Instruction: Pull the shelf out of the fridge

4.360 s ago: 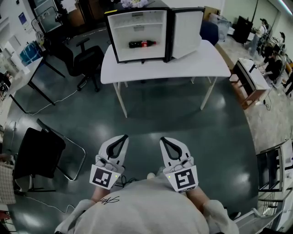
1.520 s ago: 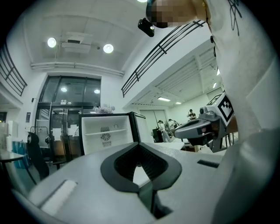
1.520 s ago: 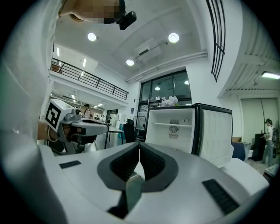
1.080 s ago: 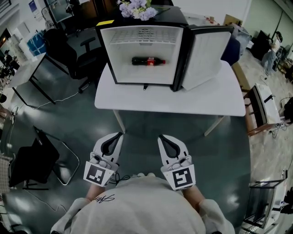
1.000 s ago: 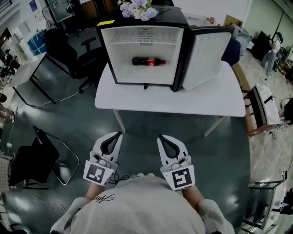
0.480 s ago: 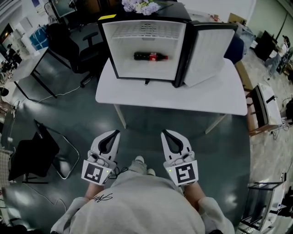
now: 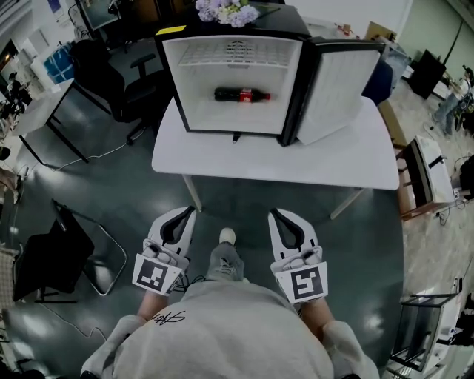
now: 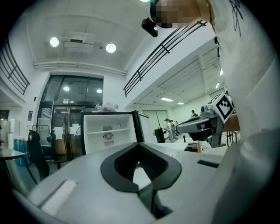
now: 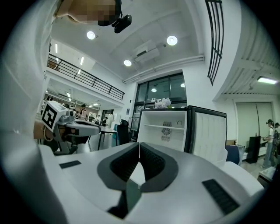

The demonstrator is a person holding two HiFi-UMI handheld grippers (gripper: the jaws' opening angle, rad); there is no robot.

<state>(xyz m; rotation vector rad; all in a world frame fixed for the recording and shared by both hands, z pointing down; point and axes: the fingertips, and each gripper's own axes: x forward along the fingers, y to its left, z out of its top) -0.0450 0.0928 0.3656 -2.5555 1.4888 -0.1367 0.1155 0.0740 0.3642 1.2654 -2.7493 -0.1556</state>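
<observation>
- Dark, glossy floor all round, an open workshop with a black office chair (image 7: 126,85) off to the left, and dead ahead a white rectangular desk (image 7: 274,159).
- On that desk stands a black mini fridge with a white interior (image 7: 174,81), its door (image 7: 337,89) swung wide open to the right; pale flowers (image 7: 226,11) sit on top.
- Inside, the white gridded shelf (image 7: 233,53) sits high up in the fridge, fully in place.
- Beneath it a dark cola bottle with a red label (image 7: 242,94) lies on its side.
- Left gripper (image 7: 183,213), white with black jaw pads, is held low in front of the person, well short of the desk; its jaws are clenched together with nothing between them.
- Right gripper (image 7: 281,215) is level beside it, pointing at the fridge, jaws likewise pressed closed and empty.
- Between the two grippers, the person's pale shoe (image 7: 227,236) shows on the floor.
</observation>
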